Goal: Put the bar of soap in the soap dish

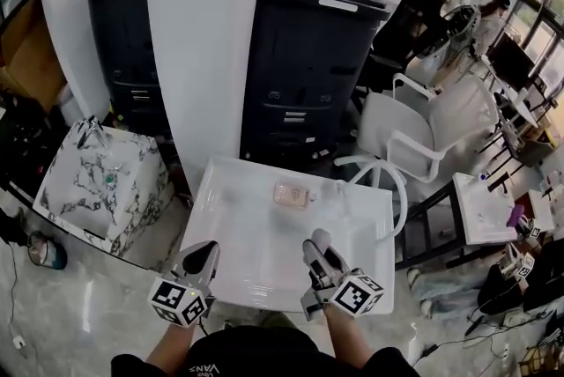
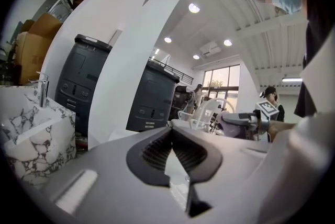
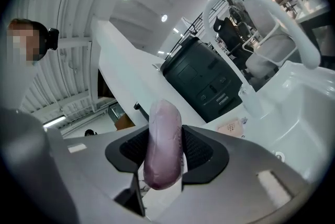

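A pale pink bar of soap (image 3: 163,144) stands on edge between the pads of my right gripper (image 3: 165,152), which is shut on it. In the head view the right gripper (image 1: 319,245) hangs over the near right part of the white table (image 1: 256,243), with the soap (image 1: 320,240) at its tip. The pink soap dish (image 1: 292,193) lies further back near the table's middle, also visible as the small dish (image 3: 231,126) beyond the jaws. My left gripper (image 1: 202,258) is at the table's near left edge, shut and empty; its pads (image 2: 157,152) meet.
A white chair (image 1: 414,137) stands at the table's right. Two dark cabinets (image 1: 308,49) and a white pillar (image 1: 198,40) rise behind it. A marbled sink block (image 1: 97,181) sits on the floor to the left. A second white table (image 1: 480,208) is at the right.
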